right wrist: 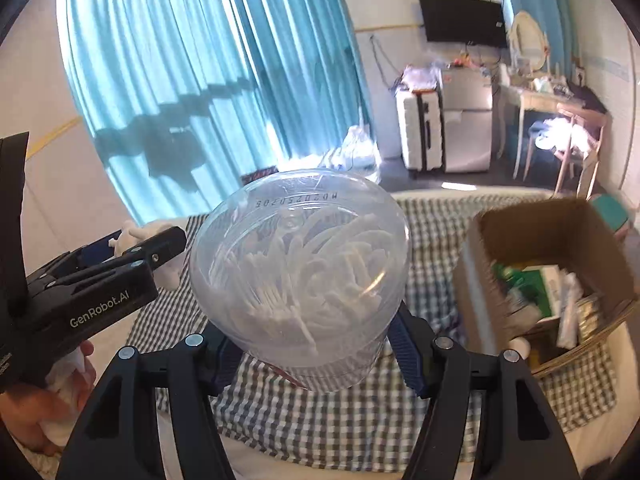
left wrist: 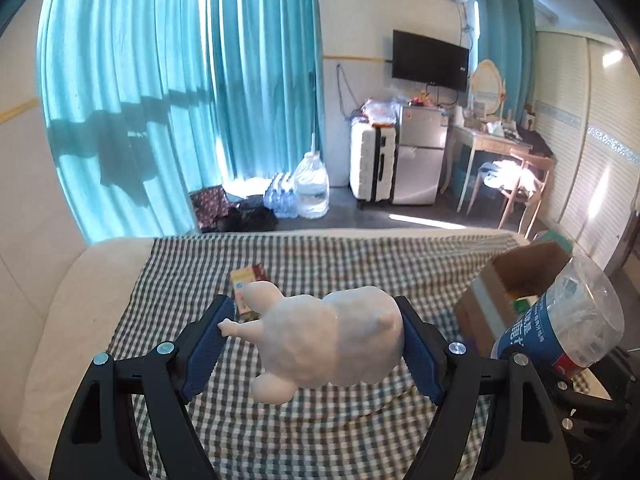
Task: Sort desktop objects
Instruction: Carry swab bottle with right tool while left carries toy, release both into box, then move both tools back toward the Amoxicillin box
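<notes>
My left gripper (left wrist: 316,320) is shut on a pale pink soft rabbit toy (left wrist: 328,344) and holds it above the checked cloth (left wrist: 320,260). My right gripper (right wrist: 308,344) is shut on a clear round tub of cotton swabs (right wrist: 300,272), held up with its base toward the camera. That tub also shows at the right of the left wrist view (left wrist: 568,320). An open cardboard box (right wrist: 552,264) with several items inside stands on the cloth to the right. A small flat packet (left wrist: 250,284) lies on the cloth beyond the toy. The left gripper also shows in the right wrist view (right wrist: 136,244).
The checked cloth covers a white bed or sofa surface (left wrist: 60,320). Beyond its far edge are the floor, water bottles (left wrist: 312,188), a white suitcase (left wrist: 374,164), a small fridge (left wrist: 420,156), a desk and chair (left wrist: 520,184), and teal curtains (left wrist: 160,100).
</notes>
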The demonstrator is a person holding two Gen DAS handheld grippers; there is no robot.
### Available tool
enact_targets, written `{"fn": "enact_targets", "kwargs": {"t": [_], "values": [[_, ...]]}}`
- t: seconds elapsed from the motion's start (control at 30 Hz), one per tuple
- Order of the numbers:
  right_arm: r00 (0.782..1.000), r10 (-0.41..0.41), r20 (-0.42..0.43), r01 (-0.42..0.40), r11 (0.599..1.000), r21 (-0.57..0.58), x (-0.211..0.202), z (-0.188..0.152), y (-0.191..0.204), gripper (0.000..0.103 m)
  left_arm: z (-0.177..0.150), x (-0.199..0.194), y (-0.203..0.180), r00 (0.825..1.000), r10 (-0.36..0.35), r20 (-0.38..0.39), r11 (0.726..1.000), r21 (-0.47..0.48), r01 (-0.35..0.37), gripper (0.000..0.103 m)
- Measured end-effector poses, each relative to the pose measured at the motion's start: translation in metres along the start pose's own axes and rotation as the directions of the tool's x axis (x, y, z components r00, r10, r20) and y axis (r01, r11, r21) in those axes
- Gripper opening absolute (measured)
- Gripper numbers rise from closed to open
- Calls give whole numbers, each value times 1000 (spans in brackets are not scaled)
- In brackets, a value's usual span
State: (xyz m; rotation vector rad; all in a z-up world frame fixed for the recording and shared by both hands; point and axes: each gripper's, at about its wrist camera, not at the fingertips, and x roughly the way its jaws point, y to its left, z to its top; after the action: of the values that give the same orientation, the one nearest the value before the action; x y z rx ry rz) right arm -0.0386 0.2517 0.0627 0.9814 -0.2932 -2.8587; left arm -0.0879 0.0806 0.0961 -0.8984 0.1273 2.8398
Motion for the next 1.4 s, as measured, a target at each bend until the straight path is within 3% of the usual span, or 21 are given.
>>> {"fn": "enact_targets", "kwargs": {"t": [0.13, 0.23, 0.37, 0.6, 0.7, 0.97, 1.2, 1.23, 1.3, 1.4], "values": [[999, -41, 33, 41, 999, 3, -31, 14, -19, 64, 17, -14, -36, 998, -56, 23, 998, 20, 56, 81], [995, -87, 58, 86, 996, 18, -53, 21, -50, 64, 23, -18, -71, 991, -128, 26, 991, 28, 128, 81], [987, -141, 80, 137, 989, 58, -71, 30, -94, 64, 29, -18, -119, 985, -169, 33, 982, 86, 166, 81], [963, -249, 104, 236, 963, 126, -70, 32, -168, 64, 24, 23, -197, 970, -242, -33, 957, 155, 244, 81], [962, -258, 85, 242, 957, 162, -57, 29, -198, 64, 17, 47, -227, 964, -257, -64, 948, 176, 264, 81], [957, -289, 7, 277, 926, 256, -11, 9, -268, 64, -6, 110, -279, 955, -255, -154, 933, 221, 285, 81], [957, -284, -54, 287, 911, 298, 17, 9, -298, 65, -22, 143, -302, 943, -250, -220, 927, 227, 298, 83], [955, -292, -53, 294, 910, 291, 17, 11, -299, 66, -23, 145, -303, 944, -243, -224, 927, 234, 294, 84], [952, -300, -62, 305, 908, 287, 19, 17, -301, 72, -23, 147, -307, 960, -188, -210, 937, 256, 239, 102], [950, -307, -51, 308, 904, 295, 14, 26, -295, 73, -22, 146, -305, 970, -133, -204, 938, 289, 190, 102]]}}
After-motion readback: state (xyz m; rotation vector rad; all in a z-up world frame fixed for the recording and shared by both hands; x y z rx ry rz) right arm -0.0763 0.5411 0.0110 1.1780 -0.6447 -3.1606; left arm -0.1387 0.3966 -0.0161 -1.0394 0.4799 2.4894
